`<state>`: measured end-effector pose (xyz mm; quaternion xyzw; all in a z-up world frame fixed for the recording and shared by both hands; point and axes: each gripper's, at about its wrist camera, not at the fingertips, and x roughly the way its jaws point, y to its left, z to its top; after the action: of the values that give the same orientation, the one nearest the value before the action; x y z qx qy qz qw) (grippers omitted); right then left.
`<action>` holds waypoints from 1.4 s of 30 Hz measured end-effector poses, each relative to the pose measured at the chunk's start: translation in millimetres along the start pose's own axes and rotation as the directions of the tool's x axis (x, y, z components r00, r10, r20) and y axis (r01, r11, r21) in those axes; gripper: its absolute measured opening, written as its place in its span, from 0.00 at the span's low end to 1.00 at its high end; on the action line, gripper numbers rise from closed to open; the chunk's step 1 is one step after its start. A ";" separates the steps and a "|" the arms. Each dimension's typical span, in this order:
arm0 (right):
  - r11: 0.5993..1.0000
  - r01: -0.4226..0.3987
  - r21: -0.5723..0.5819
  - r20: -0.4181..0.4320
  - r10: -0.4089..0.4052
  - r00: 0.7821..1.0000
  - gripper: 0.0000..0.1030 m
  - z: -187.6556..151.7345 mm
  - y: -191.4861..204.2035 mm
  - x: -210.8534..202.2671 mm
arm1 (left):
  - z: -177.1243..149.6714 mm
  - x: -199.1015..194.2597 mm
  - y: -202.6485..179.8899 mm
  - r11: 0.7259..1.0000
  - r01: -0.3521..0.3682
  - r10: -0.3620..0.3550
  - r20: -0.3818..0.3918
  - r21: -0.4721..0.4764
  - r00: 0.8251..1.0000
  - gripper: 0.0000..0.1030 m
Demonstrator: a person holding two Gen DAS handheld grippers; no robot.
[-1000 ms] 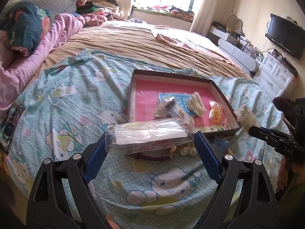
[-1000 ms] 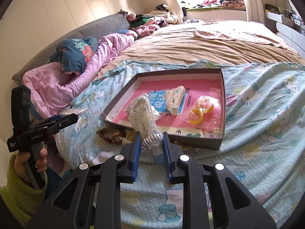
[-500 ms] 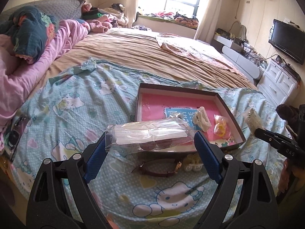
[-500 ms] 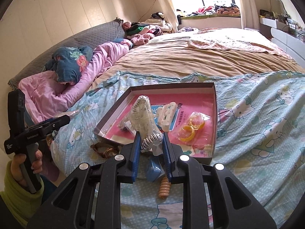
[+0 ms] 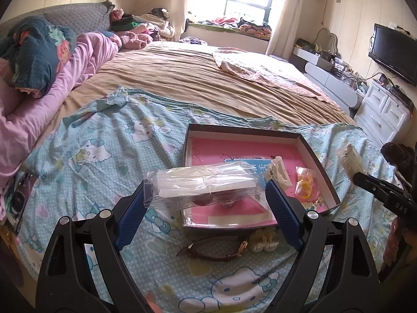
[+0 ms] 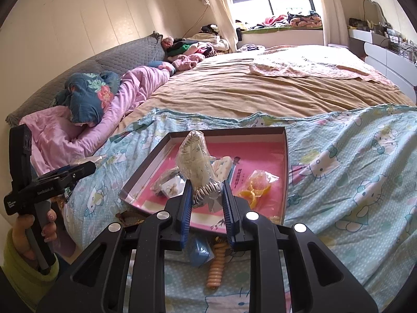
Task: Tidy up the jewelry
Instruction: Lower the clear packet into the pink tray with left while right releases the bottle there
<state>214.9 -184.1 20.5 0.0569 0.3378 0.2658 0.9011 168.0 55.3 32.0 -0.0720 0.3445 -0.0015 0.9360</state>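
A dark box tray (image 5: 321, 165) with a pink lining lies on the cartoon-cat bedspread. My left gripper (image 5: 208, 190) is shut across a clear plastic packet (image 5: 200, 184), held crosswise over the tray's near left corner. My right gripper (image 6: 206, 190) is shut on a clear bag with a toothed hair comb (image 6: 196, 156), standing upright over the tray (image 6: 286, 161). In the tray lie a white clip (image 5: 280, 172) and a bag of yellow rings (image 5: 303, 185). A brown-strap watch (image 5: 213, 254) and a cream clip (image 5: 263, 240) lie in front of the tray.
An orange spiral hair tie (image 6: 216, 266) and a blue item (image 6: 200, 250) lie under my right fingers. A phone (image 5: 18, 198) rests at the bed's left edge. A pink quilt (image 5: 65, 78) is heaped at the left; white drawers (image 5: 383, 109) stand at the right.
Both grippers have drawn back and up from the tray, each keeping its hold. The watch and cream clip, then the spiral hair tie, have come into view below the fingers.
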 end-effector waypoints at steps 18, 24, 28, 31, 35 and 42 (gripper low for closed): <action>0.998 0.069 0.013 -0.014 -0.069 0.998 0.20 8.2 -18.4 28.8 | 1.1 49.2 -7.9 1.000 -0.008 0.009 -0.061 0.013 0.998 0.78; 0.996 0.090 0.026 -0.046 -0.089 0.995 0.20 5.1 -28.1 45.1 | -4.3 64.2 -2.8 1.000 -0.010 0.010 -0.086 0.009 0.996 0.78; 0.994 0.106 0.038 -0.066 -0.103 0.992 0.20 2.7 -34.7 56.1 | -8.1 73.6 -0.9 1.000 -0.010 0.011 -0.106 0.009 0.994 0.78; 0.992 0.117 0.047 -0.082 -0.113 0.990 0.20 1.1 -40.1 64.3 | -10.1 79.4 0.8 1.000 -0.010 0.011 -0.118 0.009 0.993 0.78; 0.990 0.132 0.056 -0.104 -0.126 0.987 0.20 -1.1 -44.4 74.9 | -10.6 84.5 3.1 1.000 -0.008 0.009 -0.127 0.007 0.992 0.78; 0.987 0.145 0.064 -0.151 -0.134 0.979 0.21 -5.8 -46.4 95.1 | -13.0 92.6 8.5 1.000 0.003 -0.004 -0.148 -0.010 0.989 0.79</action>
<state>291.6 -174.8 -52.0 0.0473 0.4157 0.1925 0.8876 229.9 57.1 -38.6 -0.0770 0.4128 -0.0069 0.9075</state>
